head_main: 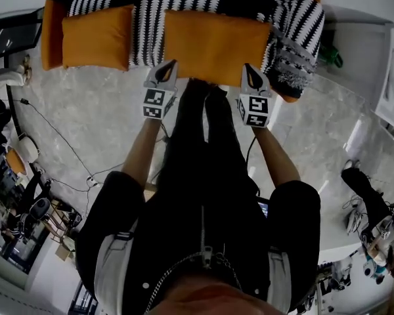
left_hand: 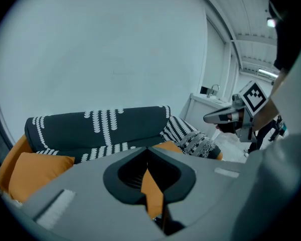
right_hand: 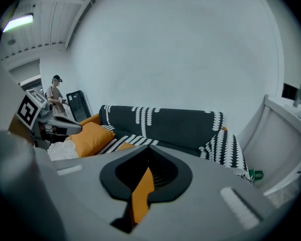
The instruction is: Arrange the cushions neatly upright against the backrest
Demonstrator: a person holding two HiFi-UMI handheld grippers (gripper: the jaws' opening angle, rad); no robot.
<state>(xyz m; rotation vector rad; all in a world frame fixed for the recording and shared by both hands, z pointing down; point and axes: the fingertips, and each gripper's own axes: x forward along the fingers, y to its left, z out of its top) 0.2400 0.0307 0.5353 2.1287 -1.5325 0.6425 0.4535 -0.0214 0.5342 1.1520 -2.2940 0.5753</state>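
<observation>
A sofa draped in a black-and-white patterned throw (head_main: 184, 2) runs across the top of the head view. On its seat lie two orange cushions, a small one (head_main: 95, 37) at the left and a larger one (head_main: 213, 48) in the middle. A striped cushion (head_main: 295, 41) slumps at the right end. My left gripper (head_main: 166, 69) and right gripper (head_main: 251, 73) hover just in front of the larger cushion's near edge, both shut and empty. The left gripper view shows the small orange cushion (left_hand: 37, 172) and the striped cushion (left_hand: 190, 140). The right gripper view shows the backrest (right_hand: 160, 124).
A white cabinet (head_main: 361, 51) stands right of the sofa, with a green object (right_hand: 256, 174) at its foot. Cables (head_main: 65, 149) trail over the marble floor at the left beside stacked equipment. A person (right_hand: 55, 97) stands far off in the right gripper view.
</observation>
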